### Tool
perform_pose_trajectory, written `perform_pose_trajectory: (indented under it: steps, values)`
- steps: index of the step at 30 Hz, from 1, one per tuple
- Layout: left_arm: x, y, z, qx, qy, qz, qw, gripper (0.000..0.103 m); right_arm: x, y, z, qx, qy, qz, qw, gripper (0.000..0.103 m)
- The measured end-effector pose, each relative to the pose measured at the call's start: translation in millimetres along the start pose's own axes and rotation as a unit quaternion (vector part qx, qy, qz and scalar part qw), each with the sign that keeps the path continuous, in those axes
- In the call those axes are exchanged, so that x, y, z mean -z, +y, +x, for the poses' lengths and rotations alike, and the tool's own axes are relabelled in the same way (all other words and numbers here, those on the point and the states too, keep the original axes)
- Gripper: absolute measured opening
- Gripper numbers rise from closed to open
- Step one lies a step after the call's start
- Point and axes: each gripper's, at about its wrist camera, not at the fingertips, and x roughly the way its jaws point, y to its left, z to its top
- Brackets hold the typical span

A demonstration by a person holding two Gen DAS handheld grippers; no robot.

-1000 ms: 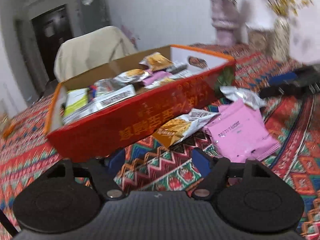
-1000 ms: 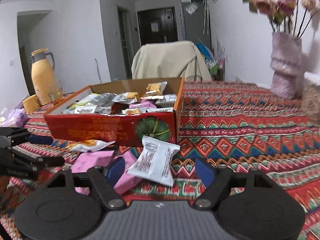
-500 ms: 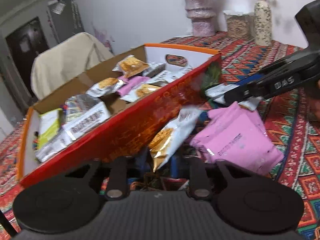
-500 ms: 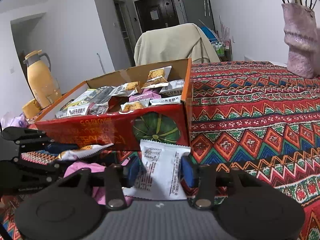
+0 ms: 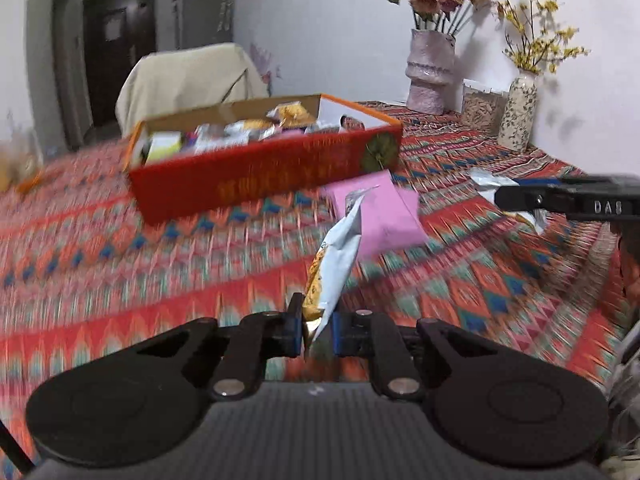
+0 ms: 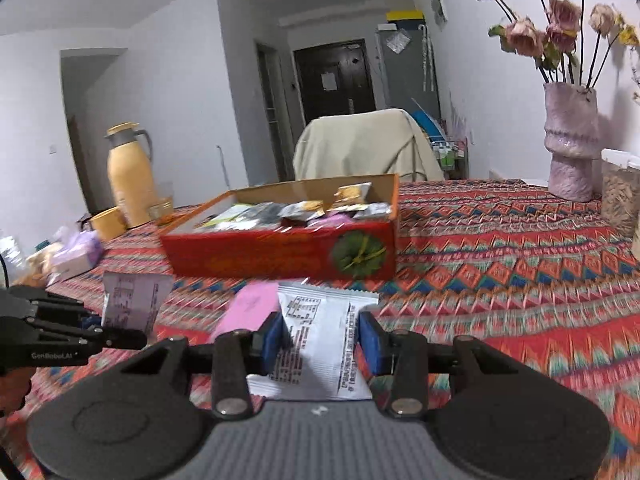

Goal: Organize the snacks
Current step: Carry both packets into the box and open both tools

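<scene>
Snacks are now in both grippers: left gripper (image 5: pixel 316 330) has its fingers pinched narrow on an orange-and-white packet (image 5: pixel 334 262), lifted off the table (image 5: pixel 120 280) and standing on edge up the middle of the left view; half a second ago that packet lay flat against the box front. Right gripper (image 6: pixel 322 342) has fingers set wider, closed on the sides of a white packet (image 6: pixel 320 340) with printed text, lower centre of the right view; it looks raised from the cloth, though I can't be sure it's fully clear. Both views have pulled back from the red box (image 5: pixel 264 168), which a moment ago filled the frame and now sits mid-frame upper left of centre, so both picks look done and the drop into the box is next. Box is open-topped and already holds many packets, heaped toward its right end; the left end looks emptier. Pink packet (image 5: pixel 376 212) is left flat on the table, just in front of the box's right corner, between grippers and box. Front wall of the box must be cleared from above. Vase (image 5: pixel 430 68) and a second vase (image 5: pixel 518 114) stand upper right, well apart; thermos (image 6: pixel 130 176) far left in the right view. The grippers sit near each other, so watch for crossing.
</scene>
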Motion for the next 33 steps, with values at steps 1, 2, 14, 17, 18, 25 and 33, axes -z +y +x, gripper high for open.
perform_pose_trajectory:
  steps: [1,2,14,17,18,25,33]
  values:
    - [8.6,0.5,-9.5,-0.002,0.003,-0.013,0.9999,0.013,7.5,5.8,-10.5,-0.001,0.000,0.000,1.000,0.040]
    - [16.7,0.1,-19.0,-0.006,0.006,-0.024,0.9997,0.013,14.4,11.1,-19.5,-0.001,0.003,-0.003,1.000,0.040]
    - [41.6,-10.2,-75.9,-0.030,-0.020,-0.063,0.9974,0.014,55.5,44.4,-70.2,0.004,0.014,-0.019,1.000,0.040]
    - [39.8,-14.2,-79.1,-0.027,-0.026,-0.057,0.9977,0.014,56.0,45.2,-75.4,0.001,0.007,-0.014,1.000,0.040]
    - [37.5,-14.7,-78.3,-0.026,-0.026,-0.054,0.9979,0.014,55.6,44.3,-75.6,0.001,0.006,-0.012,1.000,0.040]
    - [-22.4,-19.7,-62.7,-0.009,-0.050,-0.032,0.9982,0.014,28.2,39.2,-63.8,-0.017,-0.016,-0.020,1.000,0.040]
    - [-154.3,11.2,17.1,-0.019,-0.055,-0.039,0.9976,0.014,-69.9,13.7,-2.4,-0.041,-0.062,-0.015,0.997,0.040]
